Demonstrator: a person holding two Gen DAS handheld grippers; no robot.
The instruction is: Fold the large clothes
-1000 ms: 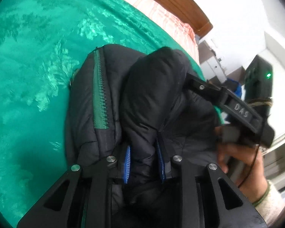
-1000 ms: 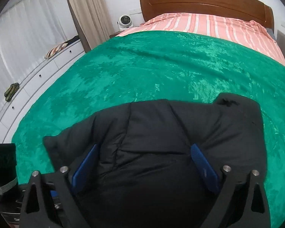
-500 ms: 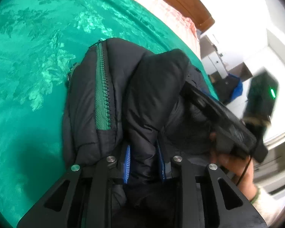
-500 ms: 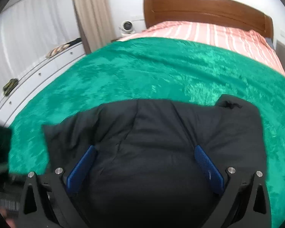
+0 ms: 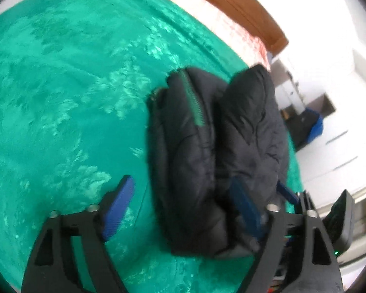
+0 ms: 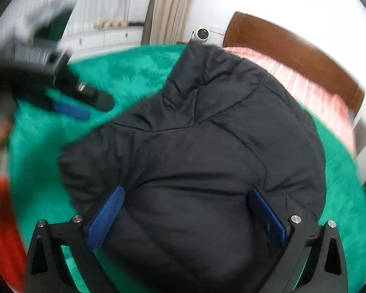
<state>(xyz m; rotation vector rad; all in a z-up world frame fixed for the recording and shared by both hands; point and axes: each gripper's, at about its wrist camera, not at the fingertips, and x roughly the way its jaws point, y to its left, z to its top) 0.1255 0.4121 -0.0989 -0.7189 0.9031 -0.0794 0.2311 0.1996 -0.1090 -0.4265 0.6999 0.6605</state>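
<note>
The left hand-held gripper was seen with its jaws opening, spread wide above the green bedspread. Its left blue pad was clear of the cloth; the right pad lay against the near end of the black puffer jacket, with no grip on it. The jacket was noted bundled on the bedspread toward the bed's right side, a green zipper running along its left fold. The right hand-held gripper was recorded wide apart, both blue pads set against a thick bulge of the same jacket; whether they pressed on it could not be told. In the right wrist view the jacket's collar was raised toward the far wooden headboard. Striped pink bedding was seen beyond the bedspread.
</note>
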